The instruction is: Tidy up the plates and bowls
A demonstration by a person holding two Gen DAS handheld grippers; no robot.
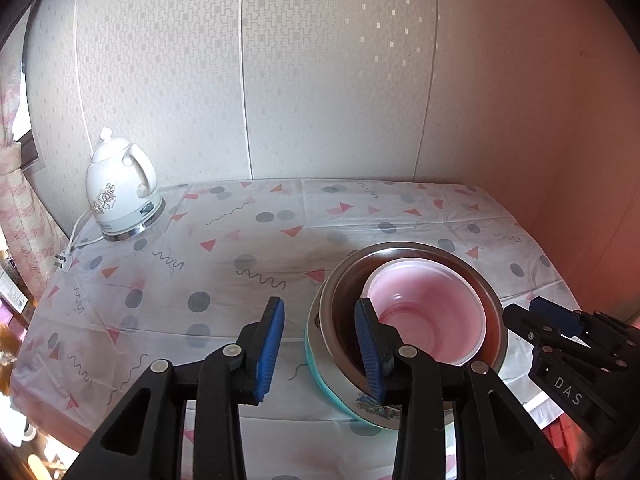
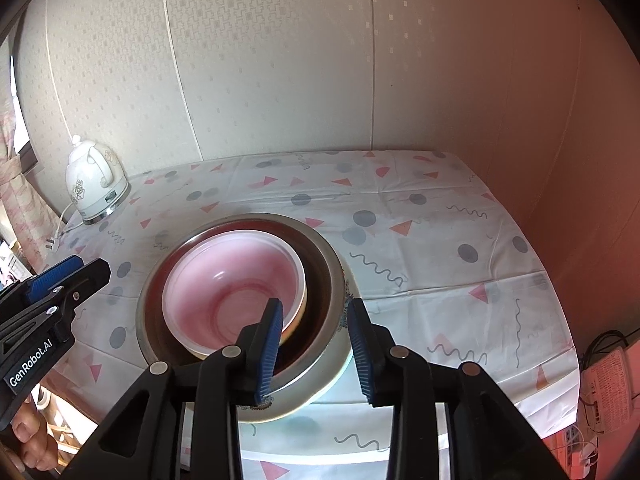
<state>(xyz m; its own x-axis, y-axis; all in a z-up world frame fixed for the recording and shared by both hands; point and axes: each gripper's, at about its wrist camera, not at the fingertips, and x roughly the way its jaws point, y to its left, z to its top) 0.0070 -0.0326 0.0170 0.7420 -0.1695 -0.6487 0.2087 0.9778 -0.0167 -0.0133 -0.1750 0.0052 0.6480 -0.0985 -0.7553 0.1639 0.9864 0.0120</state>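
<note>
A nested stack stands on the table. A pink translucent bowl [image 1: 432,312] [image 2: 224,276] sits inside a steel bowl [image 1: 384,249] [image 2: 320,249], which sits in a white ceramic bowl with a teal band [image 1: 340,396] [image 2: 328,368]. My left gripper [image 1: 320,308] is open at the stack's left edge, one blue pad over the steel bowl's inside, the other outside and apart from it. My right gripper [image 2: 315,308] is open astride the near right rim, pads clear of it. Each gripper shows in the other's view: the right gripper [image 1: 532,312], the left gripper [image 2: 80,268].
A white electric kettle [image 1: 120,188] [image 2: 94,184] stands at the table's far left corner, its cord and plug [image 1: 62,261] lying loose. The patterned tablecloth [image 1: 240,240] covers the table. Walls close the back and right. A hand [image 2: 32,436] holds the left gripper.
</note>
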